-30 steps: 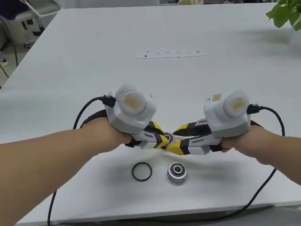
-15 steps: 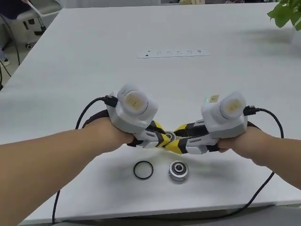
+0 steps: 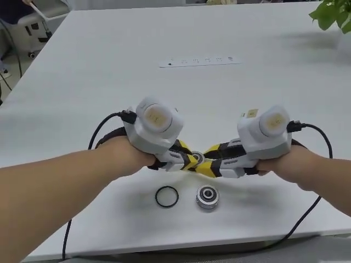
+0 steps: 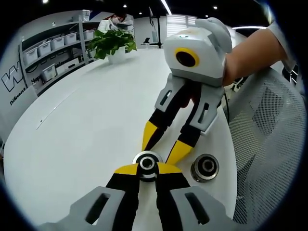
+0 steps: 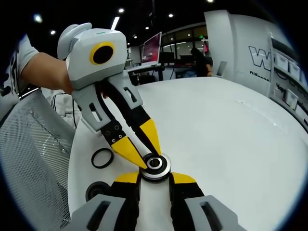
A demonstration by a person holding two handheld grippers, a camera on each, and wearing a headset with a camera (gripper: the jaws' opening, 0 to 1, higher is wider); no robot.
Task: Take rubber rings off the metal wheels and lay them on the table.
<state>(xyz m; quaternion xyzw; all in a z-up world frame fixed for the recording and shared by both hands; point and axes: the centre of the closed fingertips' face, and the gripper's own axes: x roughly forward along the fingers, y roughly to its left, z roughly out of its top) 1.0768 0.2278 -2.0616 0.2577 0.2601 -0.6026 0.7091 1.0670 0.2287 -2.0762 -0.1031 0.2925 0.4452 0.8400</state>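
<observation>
Item: wheel (image 3: 196, 159), held above the near edge of the table (image 3: 230, 98), rubber ring (image 5: 168, 162) apparently still on its rim.
Left gripper (image 3: 190, 160): clenched on that rim.
Right gripper (image 3: 204, 163): clamped across the wheel.
Change over the last second: none to speak of, so the second ring is not yet off.
Below: loose ring (image 3: 166, 196), with bare wheel (image 3: 207, 197) to its right.

The right hand-held gripper (image 3: 208, 165) tips back level, its body swinging slightly outward from the loose wheel (image 3: 207, 197) on the counter (image 3: 109, 82), undoing its lean of half a second ago.
</observation>
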